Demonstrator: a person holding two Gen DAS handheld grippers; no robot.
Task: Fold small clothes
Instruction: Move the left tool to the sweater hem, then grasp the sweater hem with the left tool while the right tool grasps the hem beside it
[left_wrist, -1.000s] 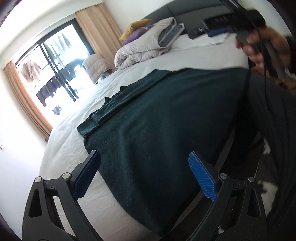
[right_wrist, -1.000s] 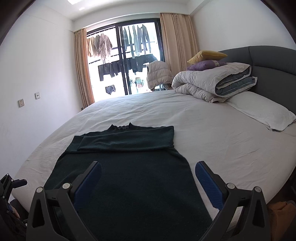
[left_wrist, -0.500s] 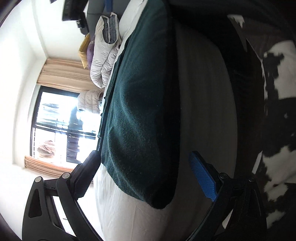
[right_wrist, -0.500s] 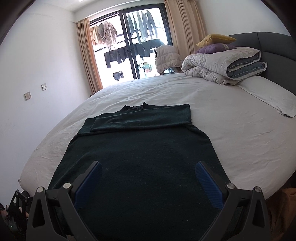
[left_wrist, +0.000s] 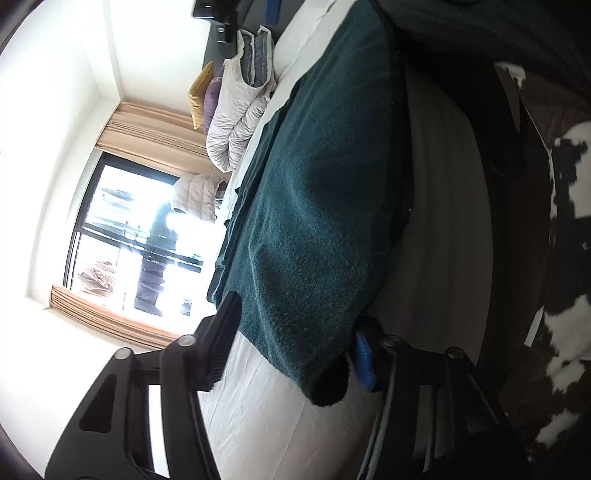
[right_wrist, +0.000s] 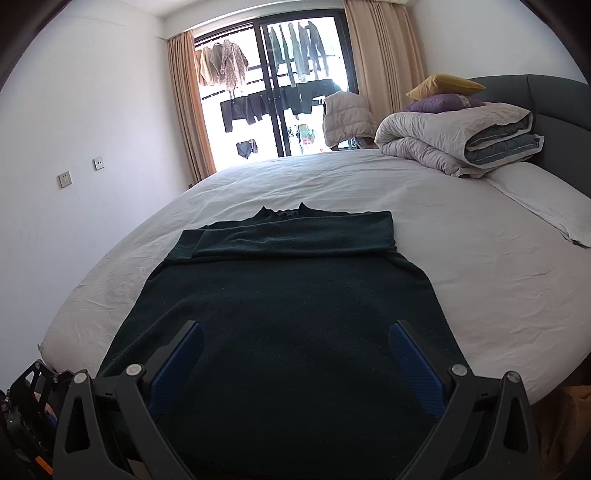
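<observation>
The bed (right_wrist: 461, 266) fills the room ahead of me, its white sheet bare except for the dark green sweater (right_wrist: 295, 295) lying flat in the middle, collar at the far end, sleeves already folded across the chest, hem hanging over the near edge toward me. A rolled duvet (right_wrist: 461, 140) and cushions sit far right, well apart from the work. My left gripper (left_wrist: 291, 347) is rolled on its side at the near left corner of the hem, jaws closing with the cloth between them; I cannot tell whether the pads press on it yet. My right gripper (right_wrist: 295, 362) hovers over the near hem with its jaws spread wide, holding nothing. To do this fold well, I judge I should catch both layers at the left corner, take the matching right corner at the same depth, then lift both evenly so the hem travels straight toward the collar without dragging the folded sleeves.
</observation>
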